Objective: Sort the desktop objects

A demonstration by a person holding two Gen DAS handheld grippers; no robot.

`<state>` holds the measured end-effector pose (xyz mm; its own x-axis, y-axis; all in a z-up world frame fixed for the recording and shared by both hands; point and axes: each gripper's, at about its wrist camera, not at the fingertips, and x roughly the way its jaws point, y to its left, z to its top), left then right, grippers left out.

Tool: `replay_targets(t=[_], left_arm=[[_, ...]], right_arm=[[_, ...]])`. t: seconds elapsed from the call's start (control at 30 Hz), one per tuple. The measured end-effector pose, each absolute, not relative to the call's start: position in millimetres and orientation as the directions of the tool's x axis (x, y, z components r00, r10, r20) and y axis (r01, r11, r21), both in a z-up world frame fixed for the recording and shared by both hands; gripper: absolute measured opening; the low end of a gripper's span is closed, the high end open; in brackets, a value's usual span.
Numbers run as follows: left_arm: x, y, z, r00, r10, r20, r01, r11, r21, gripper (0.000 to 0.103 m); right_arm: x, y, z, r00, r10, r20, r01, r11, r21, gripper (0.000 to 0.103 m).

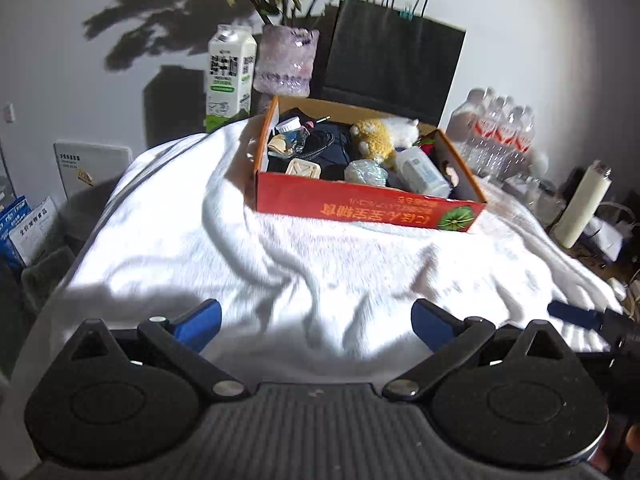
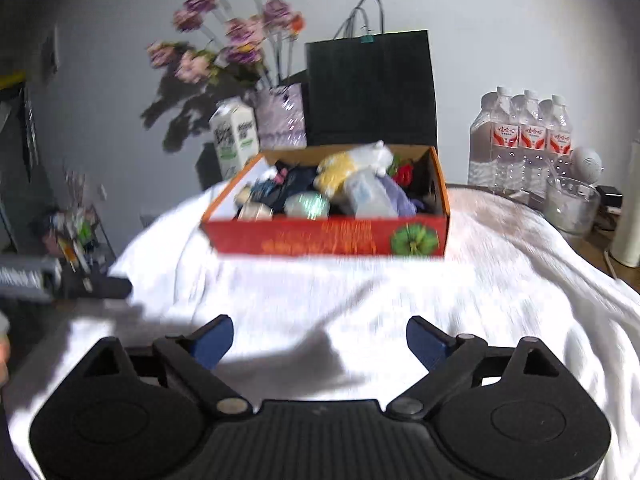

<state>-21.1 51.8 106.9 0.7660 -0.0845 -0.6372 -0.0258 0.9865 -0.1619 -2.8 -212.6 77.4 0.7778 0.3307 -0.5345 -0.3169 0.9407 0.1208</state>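
A red cardboard box (image 1: 360,202) sits on a white cloth (image 1: 248,264). It holds a yellow plush toy (image 1: 374,140), a white plush, a white bottle (image 1: 424,172), a jar, black cables and other small items. My left gripper (image 1: 316,320) is open and empty, above the cloth in front of the box. My right gripper (image 2: 320,340) is open and empty, also in front of the box (image 2: 328,240). The right gripper's blue finger shows at the right edge of the left wrist view (image 1: 576,316).
Behind the box stand a milk carton (image 1: 230,76), a vase of purple flowers (image 1: 286,60) and a dark paper bag (image 1: 394,64). A pack of water bottles (image 2: 524,140), a glass bowl (image 2: 572,204) and a white cylinder (image 1: 584,204) are at the right. Clutter lies at the left.
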Motion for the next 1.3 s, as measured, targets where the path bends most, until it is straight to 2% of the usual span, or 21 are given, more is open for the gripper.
replay_targets(t=[0.1, 0.3, 0.53, 0.77, 0.93, 1.1, 1.23, 1.3], left_arm=[[-55.5, 46.6, 98.1, 0.786, -0.101, -0.610, -0.003, 0.986, -0.168, 0.103], [-103.2, 36.1, 75.3, 0.837, -0.049, -0.546, -0.019, 0.993, -0.118, 0.103], [-130.4, 35.9, 49.6, 0.851, -0.050, -0.522, -0.010, 0.994, -0.111, 0.103], [-90.3, 36.4, 31.2, 0.845, -0.034, -0.534, -0.017, 0.996, -0.090, 0.103], [-53.4, 30.7, 14.0, 0.815, -0.011, -0.579, -0.021, 0.999, -0.048, 0.103], [-31.4, 24.1, 9.6, 0.805, -0.008, -0.593, -0.012, 0.999, -0.031, 0.103], [-18.1, 20.0, 7.3, 0.803, -0.001, -0.597, -0.012, 1.000, -0.017, 0.103], [-13.7, 19.1, 5.1, 0.798, -0.005, -0.603, -0.013, 1.000, -0.025, 0.103]], right_arm=[[-41.0, -215.3, 65.8, 0.793, 0.312, -0.523, -0.298, 0.948, 0.114, 0.095], [-99.3, -221.9, 54.9, 0.821, 0.332, -0.465, -0.332, 0.940, 0.085, 0.095], [-121.4, -222.1, 44.6, 0.853, 0.256, -0.454, -0.287, 0.958, 0.002, 0.100], [-82.9, -212.4, 25.4, 0.836, 0.230, -0.498, -0.245, 0.969, 0.036, 0.100], [-45.6, -198.6, 8.7, 0.817, 0.210, -0.537, -0.230, 0.973, 0.030, 0.100], [-12.4, -194.9, 5.2, 0.757, 0.218, -0.616, -0.233, 0.971, 0.058, 0.102], [-0.8, -198.0, 7.0, 0.765, 0.188, -0.616, -0.186, 0.980, 0.069, 0.103], [3.2, -194.4, 3.0, 0.773, 0.142, -0.618, -0.166, 0.986, 0.019, 0.103]])
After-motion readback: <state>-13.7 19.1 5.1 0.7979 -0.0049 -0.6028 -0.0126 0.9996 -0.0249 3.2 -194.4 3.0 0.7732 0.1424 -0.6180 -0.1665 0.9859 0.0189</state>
